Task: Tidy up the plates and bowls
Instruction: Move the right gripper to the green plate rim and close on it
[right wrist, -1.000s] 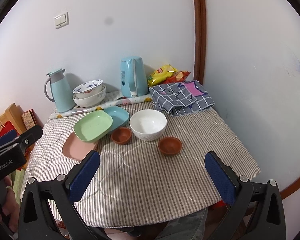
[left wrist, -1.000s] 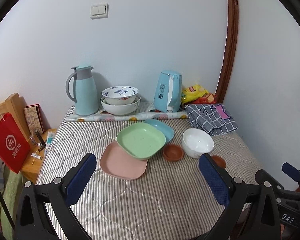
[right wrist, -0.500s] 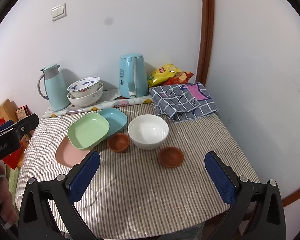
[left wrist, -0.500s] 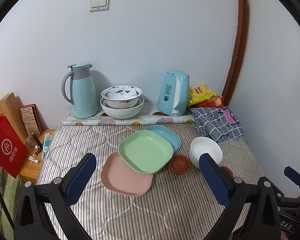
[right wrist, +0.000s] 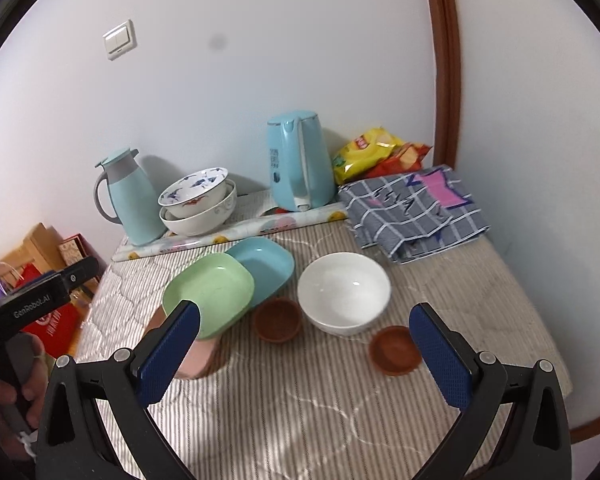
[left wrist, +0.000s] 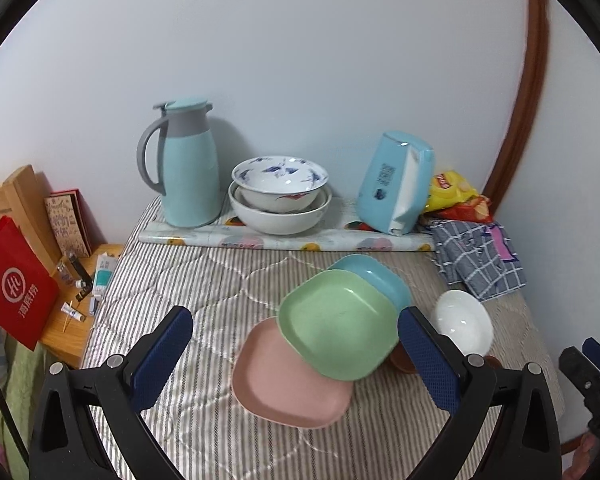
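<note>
Left tongs (left wrist: 296,354) and right tongs (right wrist: 304,350) both spread apart, empty. Green plate (left wrist: 340,330) overlaps pink plate (left wrist: 288,384) and blue plate (left wrist: 374,276); contact apparently touching.

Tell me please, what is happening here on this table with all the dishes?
A person holds a gripper in each hand above a striped table. Both the left gripper and the right gripper are open and hold nothing. Three plates overlap: the green plate lies on the pink plate and the blue plate. Beside them stand a white bowl and two small brown dishes. Nothing is sorted yet.
</note>
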